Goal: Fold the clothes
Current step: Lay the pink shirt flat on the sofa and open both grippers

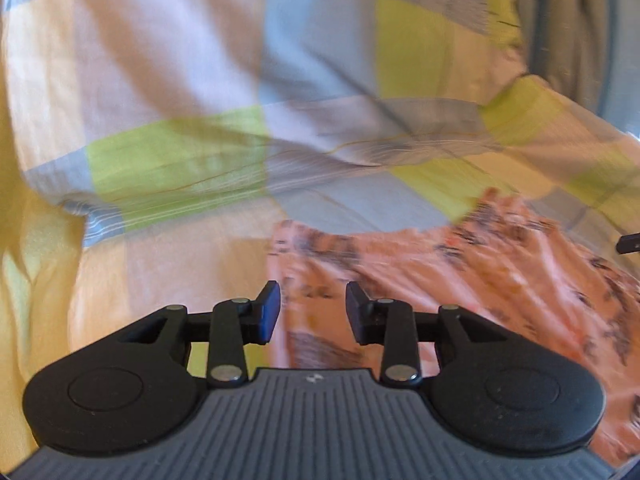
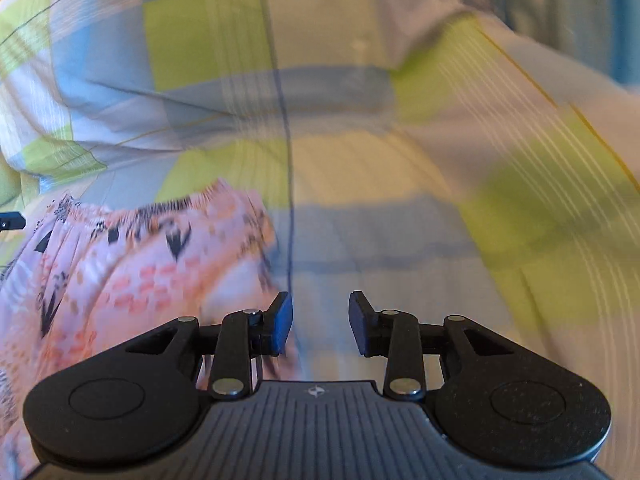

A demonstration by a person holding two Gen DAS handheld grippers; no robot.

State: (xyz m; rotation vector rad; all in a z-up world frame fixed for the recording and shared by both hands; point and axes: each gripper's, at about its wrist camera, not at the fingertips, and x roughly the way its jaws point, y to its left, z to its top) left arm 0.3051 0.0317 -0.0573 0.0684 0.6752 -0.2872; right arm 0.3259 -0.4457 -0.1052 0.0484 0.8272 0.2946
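Left gripper (image 1: 313,312) jaws apart, pink garment (image 1: 460,276) beneath

Left matte black plastic tongs (image 1: 313,312) with blue-faced pads (image 1: 272,312), round black side discs, silver pivot screws, ribbed grey housing with small white emblem, right matte black plastic tongs (image 2: 319,322) of identical build

Left tool (image 1: 313,312), jaws apart, above pink garment (image 1: 460,280) on checked bedsheet (image 1: 180,80).
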